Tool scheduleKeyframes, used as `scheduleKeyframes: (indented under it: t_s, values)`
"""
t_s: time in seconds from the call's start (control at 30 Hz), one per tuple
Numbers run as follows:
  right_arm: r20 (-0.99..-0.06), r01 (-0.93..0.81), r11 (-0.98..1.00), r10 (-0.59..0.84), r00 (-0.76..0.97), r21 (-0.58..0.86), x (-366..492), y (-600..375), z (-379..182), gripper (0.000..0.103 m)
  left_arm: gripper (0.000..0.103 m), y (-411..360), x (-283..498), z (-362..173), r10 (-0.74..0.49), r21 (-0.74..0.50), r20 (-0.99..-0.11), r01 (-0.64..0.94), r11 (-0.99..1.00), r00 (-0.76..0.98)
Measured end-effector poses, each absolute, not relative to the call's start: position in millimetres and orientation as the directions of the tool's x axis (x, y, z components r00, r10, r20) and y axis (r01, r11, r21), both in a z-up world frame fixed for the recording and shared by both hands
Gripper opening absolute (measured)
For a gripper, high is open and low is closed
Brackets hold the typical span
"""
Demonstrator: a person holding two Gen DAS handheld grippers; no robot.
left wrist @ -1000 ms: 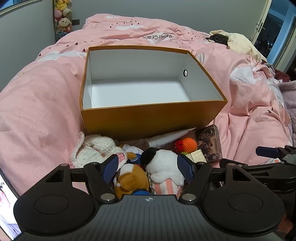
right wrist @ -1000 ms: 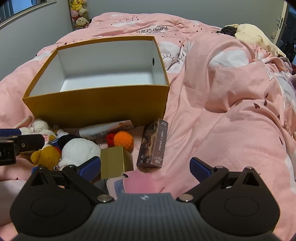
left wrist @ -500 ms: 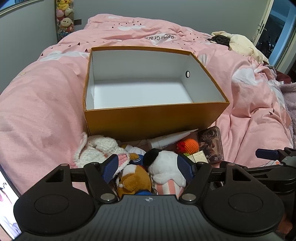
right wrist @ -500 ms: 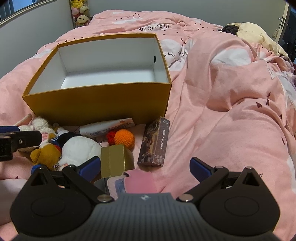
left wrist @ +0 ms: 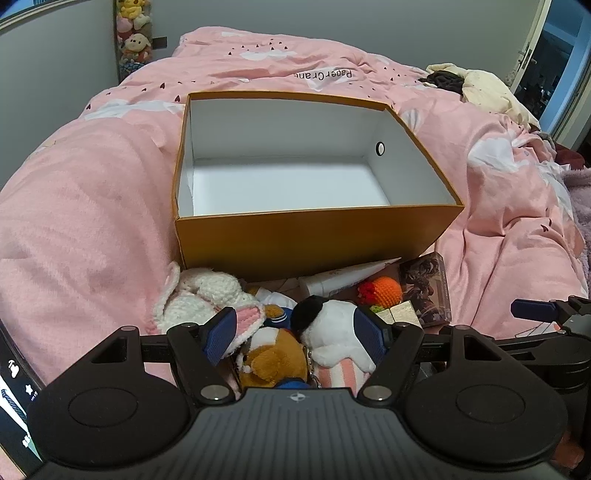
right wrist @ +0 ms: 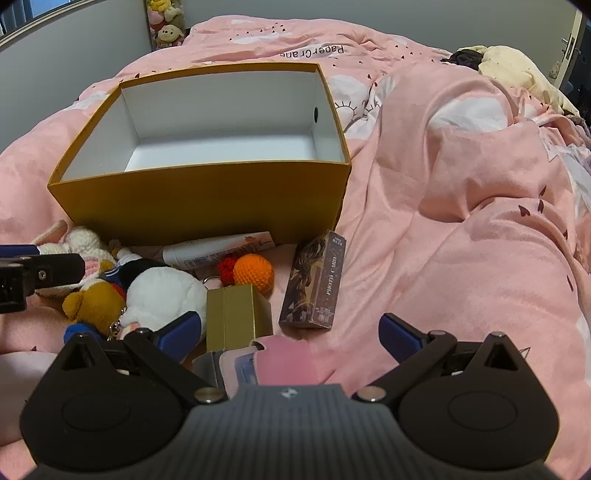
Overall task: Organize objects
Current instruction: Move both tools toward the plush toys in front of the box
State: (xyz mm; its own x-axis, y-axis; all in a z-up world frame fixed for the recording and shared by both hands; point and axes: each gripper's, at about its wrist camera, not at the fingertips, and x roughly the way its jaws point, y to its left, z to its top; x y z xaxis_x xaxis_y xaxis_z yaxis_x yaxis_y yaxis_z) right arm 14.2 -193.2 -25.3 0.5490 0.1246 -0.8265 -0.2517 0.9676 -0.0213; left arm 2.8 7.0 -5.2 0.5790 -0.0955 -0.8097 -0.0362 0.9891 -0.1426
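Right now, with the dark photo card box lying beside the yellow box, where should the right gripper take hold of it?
Grip the photo card box across its narrow width, near the middle, coming down from above. It lies flat on the pink duvet with both long sides exposed; the gold box sits left of it, apparently apart. The right gripper is open wide enough.

Pink duvet (left wrist: 92, 206), cream clothing heap (left wrist: 487, 88) (perhaps a blanket), hanging plush toys (left wrist: 133, 33)

brown bear toy (left wrist: 275, 360): lower half hidden behind my left housing.
pink pouch (right wrist: 284, 360): near end cut off under my right housing.
box print (right wrist: 325, 295): too small to read.
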Motion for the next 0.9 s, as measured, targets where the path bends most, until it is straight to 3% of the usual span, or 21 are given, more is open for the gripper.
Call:
scheduleKeyframes:
  t_s: [0.53,0.67,0.8,0.9]
  values:
    - [-0.834,-0.257,0.966,0.166,0.526,0.030,12.7,-196.6,-27.9,0.102,0.082,7.9,-2.1,-4.7,-0.089,-0.112,-0.809,-0.003,0.994,0.581]
    - [-0.823,-0.265,0.963,0.183,0.537,0.042,10.5,-197.1,-26.4,0.102,0.076,10.4,-3.8,-3.6,-0.101,-0.122,-0.811,0.002,0.993,0.576]
    - [-0.822,-0.295,0.953,0.223,0.523,0.071,10.0,-193.7,-26.1,0.083,0.071,13.5,-4.4,-4.7,-0.124,-0.133,-0.829,0.024,0.991,0.546]
    - [-0.829,-0.328,0.940,0.254,0.498,0.091,12.0,-186.1,-30.4,0.080,0.068,17.7,-6.1,-5.8,-0.126,-0.128,-0.833,0.034,0.991,0.538]
